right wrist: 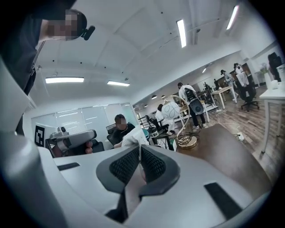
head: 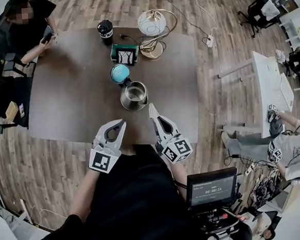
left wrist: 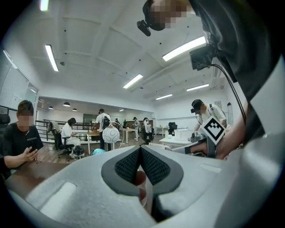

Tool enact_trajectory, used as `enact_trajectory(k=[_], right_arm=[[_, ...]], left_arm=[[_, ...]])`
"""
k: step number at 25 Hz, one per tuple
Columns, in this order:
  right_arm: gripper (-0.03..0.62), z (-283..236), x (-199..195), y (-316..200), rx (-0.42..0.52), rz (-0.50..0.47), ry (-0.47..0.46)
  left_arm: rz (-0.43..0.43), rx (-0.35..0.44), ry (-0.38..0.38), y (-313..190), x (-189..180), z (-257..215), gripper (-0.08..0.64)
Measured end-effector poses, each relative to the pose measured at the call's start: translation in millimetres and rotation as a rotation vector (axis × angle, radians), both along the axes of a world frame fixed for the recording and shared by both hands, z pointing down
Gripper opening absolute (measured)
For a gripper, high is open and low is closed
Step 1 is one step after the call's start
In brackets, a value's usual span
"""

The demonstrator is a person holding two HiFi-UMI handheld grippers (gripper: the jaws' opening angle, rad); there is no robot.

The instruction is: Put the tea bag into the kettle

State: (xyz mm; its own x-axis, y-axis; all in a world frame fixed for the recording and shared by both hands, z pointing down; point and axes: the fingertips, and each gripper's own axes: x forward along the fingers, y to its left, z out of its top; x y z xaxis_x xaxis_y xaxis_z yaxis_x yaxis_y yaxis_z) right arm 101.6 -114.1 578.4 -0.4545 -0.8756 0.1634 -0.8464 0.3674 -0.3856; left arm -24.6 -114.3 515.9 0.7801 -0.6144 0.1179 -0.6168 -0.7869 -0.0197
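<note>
A steel kettle [head: 133, 96] stands open in the middle of the dark table [head: 70, 87], with its blue lid [head: 119, 73] lying just behind it. My right gripper [head: 150, 108] hovers beside the kettle's right rim. In the right gripper view its jaws [right wrist: 140, 149] are shut on a white tea bag [right wrist: 132, 138], which sticks out past the tips. My left gripper [head: 121, 124] is held near the table's front edge, a little in front of and left of the kettle. Its pads [left wrist: 140, 150] meet, and I see nothing between them.
Behind the kettle are a green tea box [head: 124, 53], a black cup [head: 105, 30] and a lamp [head: 153, 28] with a white globe and gold ring. A person [head: 26, 28] sits at the table's far left corner. A white desk [head: 269, 92] stands to the right.
</note>
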Motion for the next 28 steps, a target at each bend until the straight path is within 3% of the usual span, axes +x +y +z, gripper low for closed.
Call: enact_trajectory(k=[4, 11, 22, 28], right_arm=[[0.021, -5.8, -22.6, -4.1, -0.013, 0.073, -0.001], [0.021, -6.7, -57.2, -8.3, -0.027, 0.167, -0.017], [0.021, 0.1, -77.8, -2.2, -0.046, 0.258, -0.023], [0.021, 5.4, -81.9, -13.6, -0.054, 0.243, -0.015]], left_arm=[[0.064, 0.009, 0.026, -12.5, -27.7, -11.7, -0.015], [0.090, 0.014, 0.027, -40.3, -86.4, -9.8, -0.015], [0.162, -0.020, 0.054, -45.6, -113.3, -10.4, -0.015], [0.160, -0.031, 0.055, -48.2, -118.4, -11.9, -0.015]])
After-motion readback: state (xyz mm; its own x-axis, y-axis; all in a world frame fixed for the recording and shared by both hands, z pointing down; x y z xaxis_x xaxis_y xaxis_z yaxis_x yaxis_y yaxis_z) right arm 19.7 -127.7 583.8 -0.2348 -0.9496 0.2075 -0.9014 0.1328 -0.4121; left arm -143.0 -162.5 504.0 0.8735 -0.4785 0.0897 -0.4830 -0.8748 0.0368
